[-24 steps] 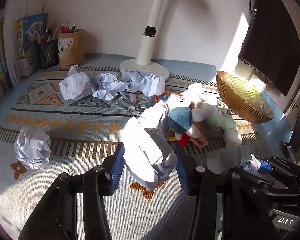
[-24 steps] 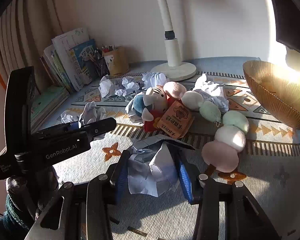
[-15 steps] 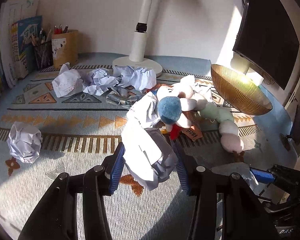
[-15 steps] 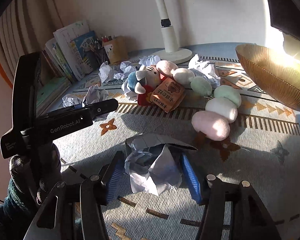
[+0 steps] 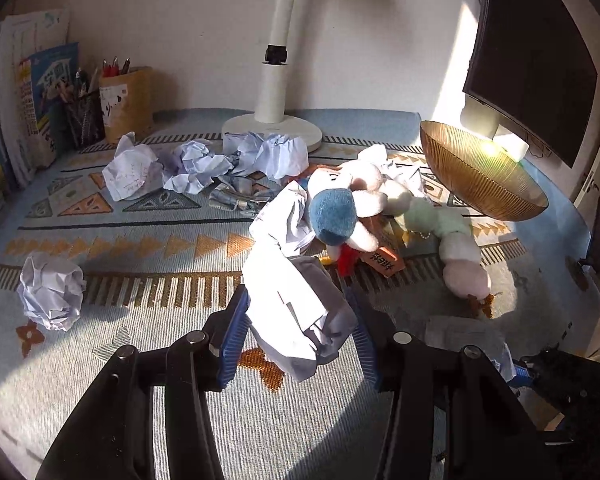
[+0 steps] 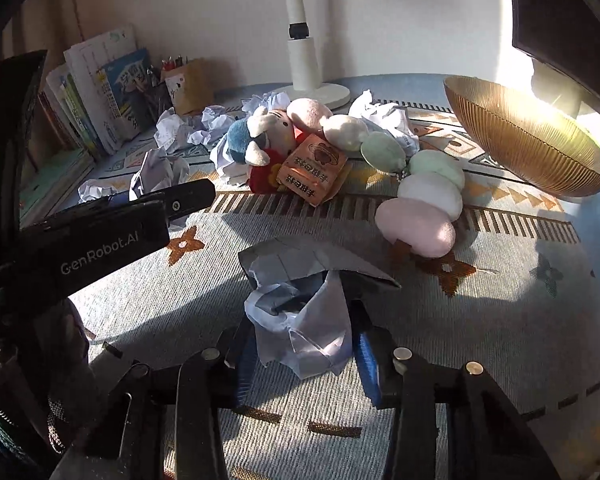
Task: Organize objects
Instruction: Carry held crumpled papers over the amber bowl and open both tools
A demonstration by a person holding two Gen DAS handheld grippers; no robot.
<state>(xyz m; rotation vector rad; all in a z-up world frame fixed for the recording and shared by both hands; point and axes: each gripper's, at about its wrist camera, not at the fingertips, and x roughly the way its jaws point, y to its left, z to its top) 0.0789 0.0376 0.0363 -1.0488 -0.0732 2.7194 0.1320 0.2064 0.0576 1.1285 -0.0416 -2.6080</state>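
Observation:
My left gripper (image 5: 298, 330) is shut on a crumpled white paper ball (image 5: 296, 308), held above the patterned mat. My right gripper (image 6: 304, 344) is shut on another crumpled paper ball (image 6: 300, 320), partly in shadow. Beyond them lies a heap of plush toys: a cat doll with a blue cap (image 5: 334, 218) (image 6: 256, 140), a string of pink, white and green plush balls (image 6: 424, 196), and an orange snack packet (image 6: 314, 170). Several more paper balls (image 5: 204, 164) lie near the lamp base; one (image 5: 52, 296) sits alone at the left.
A ribbed golden bowl (image 5: 480, 176) (image 6: 528, 148) stands at the right. A white lamp stand (image 5: 274, 92) rises at the back. Pen holders (image 5: 126, 100) and upright books (image 5: 32, 100) line the back left. A dark monitor (image 5: 536, 52) hangs at the right.
Both grippers have pulled back from the toy heap with their paper balls still held; the toys and bowl look farther away in both views.

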